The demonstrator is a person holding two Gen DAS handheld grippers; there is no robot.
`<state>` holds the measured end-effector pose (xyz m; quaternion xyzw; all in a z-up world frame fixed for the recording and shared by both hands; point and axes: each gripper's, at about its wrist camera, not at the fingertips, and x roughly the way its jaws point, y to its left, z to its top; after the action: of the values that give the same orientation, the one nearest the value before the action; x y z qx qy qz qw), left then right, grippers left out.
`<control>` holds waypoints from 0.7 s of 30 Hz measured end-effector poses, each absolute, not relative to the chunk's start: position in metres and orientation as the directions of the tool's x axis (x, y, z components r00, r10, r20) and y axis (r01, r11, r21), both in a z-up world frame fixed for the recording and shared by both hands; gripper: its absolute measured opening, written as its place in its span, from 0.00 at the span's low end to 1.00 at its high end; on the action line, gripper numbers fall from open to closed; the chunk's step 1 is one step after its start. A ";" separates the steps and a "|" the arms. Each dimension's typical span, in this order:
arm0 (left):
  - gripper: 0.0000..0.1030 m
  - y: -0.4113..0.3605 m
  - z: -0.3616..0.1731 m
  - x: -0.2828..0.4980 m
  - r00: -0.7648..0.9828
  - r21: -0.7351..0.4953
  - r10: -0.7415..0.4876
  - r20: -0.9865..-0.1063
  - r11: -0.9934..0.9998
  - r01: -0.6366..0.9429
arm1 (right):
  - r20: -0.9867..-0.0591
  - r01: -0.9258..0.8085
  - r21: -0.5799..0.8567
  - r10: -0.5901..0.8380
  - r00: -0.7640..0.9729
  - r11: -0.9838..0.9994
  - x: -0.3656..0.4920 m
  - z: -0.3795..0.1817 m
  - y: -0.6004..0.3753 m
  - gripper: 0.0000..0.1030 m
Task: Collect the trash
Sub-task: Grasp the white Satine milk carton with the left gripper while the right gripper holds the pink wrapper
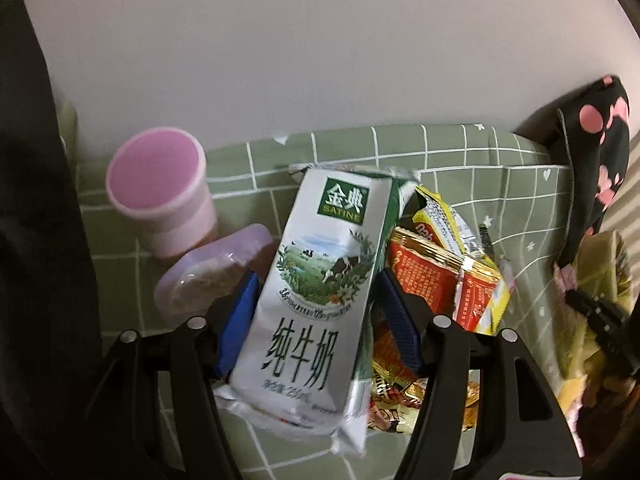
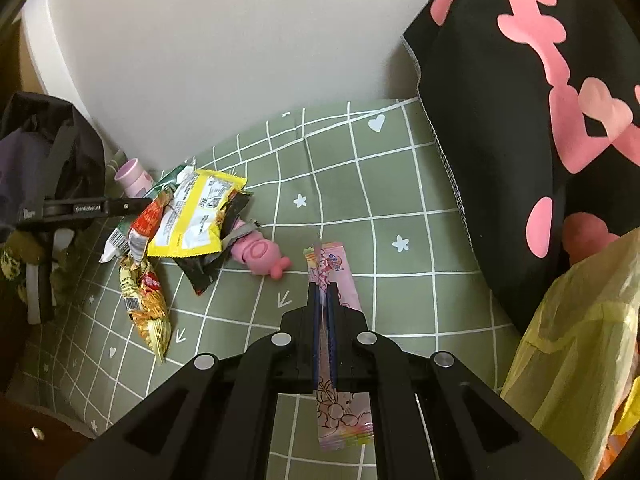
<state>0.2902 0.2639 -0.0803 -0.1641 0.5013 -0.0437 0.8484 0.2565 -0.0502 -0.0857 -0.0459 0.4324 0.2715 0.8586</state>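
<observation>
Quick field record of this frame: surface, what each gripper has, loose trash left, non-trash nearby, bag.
surface: green grid sheet
left gripper: shut on milk carton
right gripper: shut on pink wrapper
loose trash: yellow wrapper, red sachet, noodle-print packet
non-trash nearby: pink cup, pink toy, black pillow
bag: yellow plastic bag, at right edge

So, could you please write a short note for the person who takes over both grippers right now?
Left gripper: jaws shut on the milk carton.
Right gripper: jaws shut on the pink wrapper.
Yellow bag lies at the right, by the black pillow.
Done: both pieces gripped; neither is in the bag yet.
Left: yellow wrapper, red wrapper, black wrapper and noodle packet remain on the green sheet. The pink cup and pink toy may not be trash.
</observation>
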 end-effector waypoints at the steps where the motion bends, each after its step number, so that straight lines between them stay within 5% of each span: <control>1: 0.51 0.264 -0.078 0.289 0.495 -0.340 -0.250 -0.832 0.935 -0.101 | -0.765 -0.510 0.152 0.427 0.481 0.847 0.255 -0.084 -0.050 0.05; 21: 0.48 0.215 0.035 0.272 0.697 -0.302 -0.223 -0.681 0.953 0.009 | -0.725 -0.504 0.083 0.399 0.561 0.860 0.267 -0.039 -0.046 0.05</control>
<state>0.2722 0.2153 0.0349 -0.1392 0.3837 -0.0637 0.9107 0.2670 -0.0456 -0.0388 -0.0671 0.3920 0.2560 0.8810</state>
